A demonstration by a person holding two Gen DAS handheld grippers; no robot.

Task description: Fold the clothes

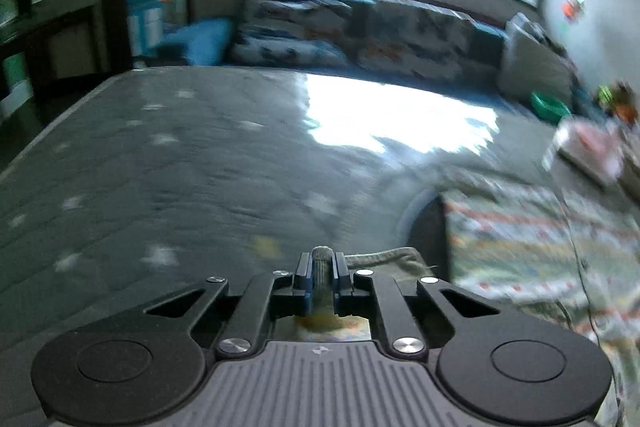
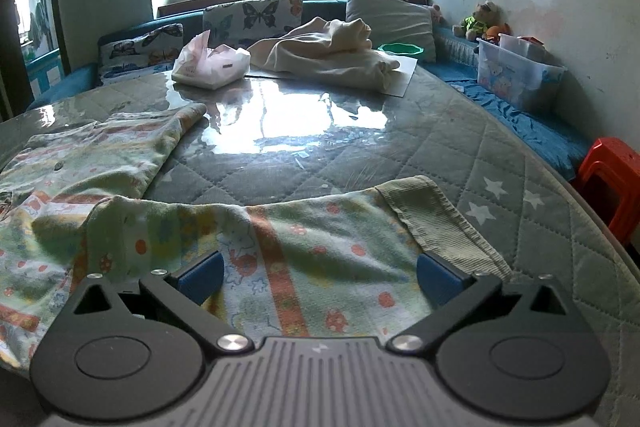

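Blue-padded fingers point(image 2: 202, 277) of the right gripper point(image 2: 320, 277) stand wide apart, low over a small printed garment point(image 2: 304, 247), holding nothing. It is a child's top or pyjama piece in pale green with orange stripes and small cartoon figures, lying spread and rumpled across the near part of a quilted grey mattress point(image 2: 532, 211) with white stars. A ribbed olive-green cuff point(image 2: 436, 215) ends the nearest part of it, on the right. One sleeve point(image 2: 132, 143) reaches away to the left.

In the left wrist view, which is blurred, the left gripper point(image 1: 321, 277) has its fingers point(image 1: 302, 273) pinched tight on a fold of ribbed olive cloth point(image 1: 322, 267), seemingly another cuff or hem of the same garment; the printed fabric point(image 1: 532, 239) lies to its right.

Judging by how it drapes and wrinkles, the cloth is thin, light and limp, with no stiffness of its own; it will sag and bunch from any single hold. The ribbed cuffs and hems look thicker and less slippery, so they seem the surest places to grip

Farther back lie a cream garment point(image 2: 332, 51) and a pink bag point(image 2: 212, 61)
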